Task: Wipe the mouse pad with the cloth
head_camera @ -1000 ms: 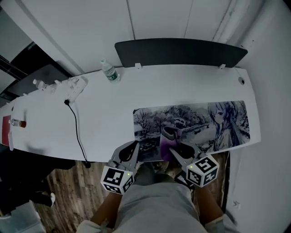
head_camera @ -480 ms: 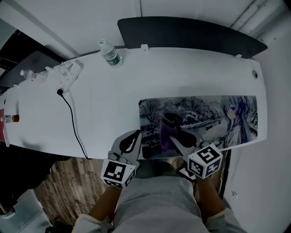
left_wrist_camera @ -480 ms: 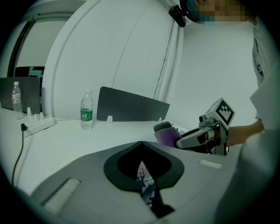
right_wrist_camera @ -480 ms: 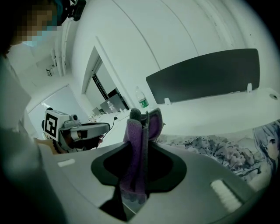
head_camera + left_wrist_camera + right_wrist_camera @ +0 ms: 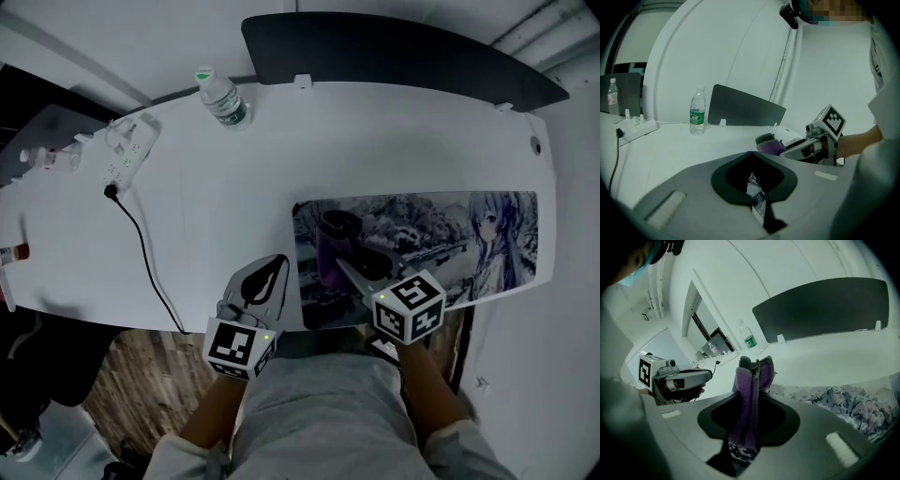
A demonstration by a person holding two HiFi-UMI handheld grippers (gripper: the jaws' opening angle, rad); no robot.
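My right gripper (image 5: 349, 272) is clamped on the purple cloth (image 5: 331, 246). The jaws are pinched nearly together on a folded bunch, and the rest sticks up past the tips. The cloth sits over the left end of the mouse pad (image 5: 450, 234); I can't tell if it touches. My left gripper (image 5: 269, 279) is just off the pad's near-left corner, jaws closed together with nothing between them. Judging by its looks, the cloth is soft, light and floppy, so this mid-fold grip should do, but the loose end needs pressing flat to wipe anything. The pad looks thin, flexible and printed, and it could creep on the smooth top, so I'd pin that near-left corner with the empty gripper. The pad lies on a plain white desk (image 5: 234, 206). Left of the pad a black cable (image 5: 141, 246) runs to a power strip (image 5: 127, 150), and a water bottle (image 5: 223, 98) stands beyond its far-left corner. A dark panel (image 5: 403, 47) is clipped along the desk edge behind the pad. The walls are white, and a wood floor (image 5: 122, 384) shows under the near edge.
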